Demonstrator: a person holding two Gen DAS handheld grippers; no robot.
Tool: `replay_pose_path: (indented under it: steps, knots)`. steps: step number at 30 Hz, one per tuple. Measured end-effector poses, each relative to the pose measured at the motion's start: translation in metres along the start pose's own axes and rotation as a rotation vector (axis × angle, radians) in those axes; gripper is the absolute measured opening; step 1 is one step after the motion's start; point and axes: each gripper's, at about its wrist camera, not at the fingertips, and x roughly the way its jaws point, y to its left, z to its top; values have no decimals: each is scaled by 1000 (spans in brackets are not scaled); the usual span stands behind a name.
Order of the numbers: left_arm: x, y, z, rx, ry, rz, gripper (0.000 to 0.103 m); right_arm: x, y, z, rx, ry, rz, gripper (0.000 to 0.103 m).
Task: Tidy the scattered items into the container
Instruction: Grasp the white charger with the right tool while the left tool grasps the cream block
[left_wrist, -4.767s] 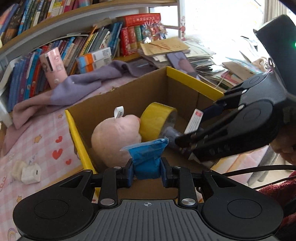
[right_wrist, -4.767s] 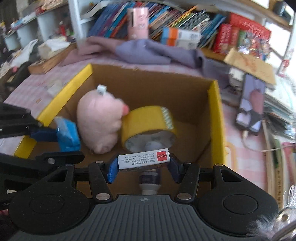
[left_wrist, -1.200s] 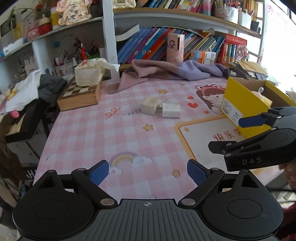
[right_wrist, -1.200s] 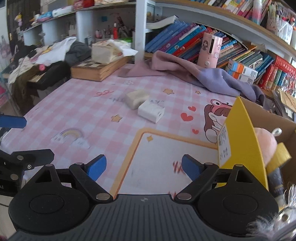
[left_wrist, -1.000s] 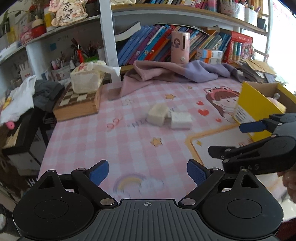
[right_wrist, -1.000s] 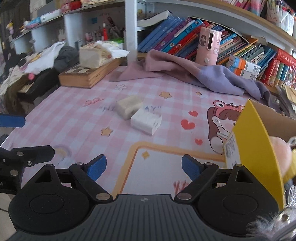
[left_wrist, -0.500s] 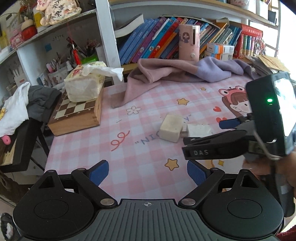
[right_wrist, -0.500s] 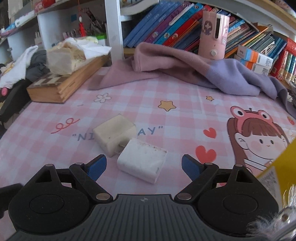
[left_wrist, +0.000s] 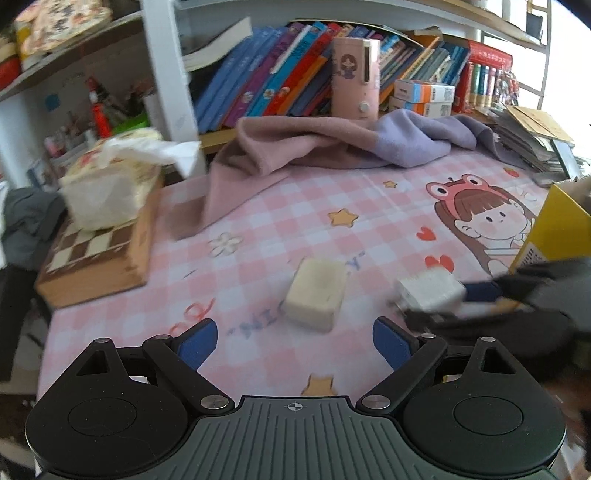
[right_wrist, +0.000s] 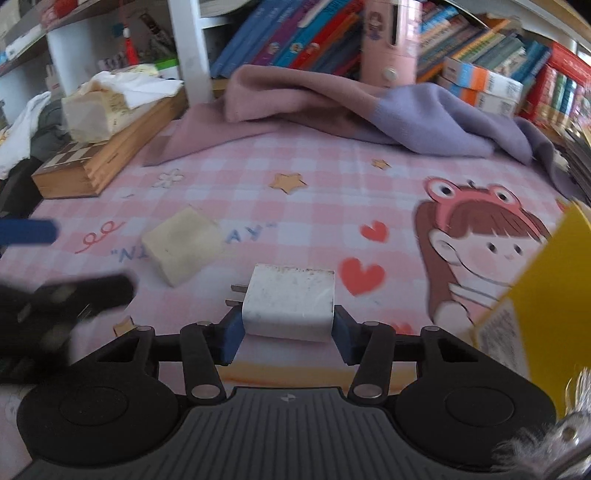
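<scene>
A white plug charger (right_wrist: 290, 302) lies on the pink checked mat. My right gripper (right_wrist: 286, 336) has a blue pad against each of its sides, and the jaws are closing on it. The left wrist view shows that same charger (left_wrist: 430, 290) in the blurred right gripper (left_wrist: 480, 302). A cream block (left_wrist: 319, 293) rests on the mat just ahead of my left gripper (left_wrist: 293, 339). Its jaws stand wide and are easing inward, with nothing between the pads. The yellow cardboard box (left_wrist: 554, 229) stands at the right edge.
A wooden chessboard box (left_wrist: 99, 258) carrying a tissue pack (left_wrist: 110, 184) sits at the left, near the table edge. A pink and purple cloth (left_wrist: 332, 147) lies along the back under the bookshelf, with a pink device (left_wrist: 354, 88) behind it.
Both grippers have moved in closer and lower toward the two blocks. The right jaws have come in from wide apart onto the white charger, which now sits apart from the cream block.
</scene>
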Motion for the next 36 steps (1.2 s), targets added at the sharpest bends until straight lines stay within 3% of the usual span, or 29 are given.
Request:
replay_pose_path:
  steps: [5, 7, 8, 10, 12, 19, 21, 36]
  knots:
    - [37, -4, 11, 39, 11, -2, 90, -3, -5, -5, -21, 4, -5, 48]
    - [51, -3, 15, 39, 28, -16, 81, -2, -4, -7, -39, 11, -6, 49]
    - [57, -3, 16, 38, 37, -22, 78, -1, -3, -7, -47, 10, -1, 55]
    - [67, -1, 16, 26, 63, -39, 57, 0, -1, -7, -56, 9, 13, 70]
    - [68, 2, 15, -11, 61, -80, 43, 0, 3, -6, -69, -2, 11, 85]
    - [57, 7, 13, -48, 75, -85, 35, 12, 9, -3, -110, -18, -13, 81]
    - [51, 8, 12, -61, 68, -88, 34, 14, 4, -2, -89, -13, -6, 64]
    - [-7, 14, -3, -114, 25, -75, 33, -16, 6, -4, -84, -55, 36, 63]
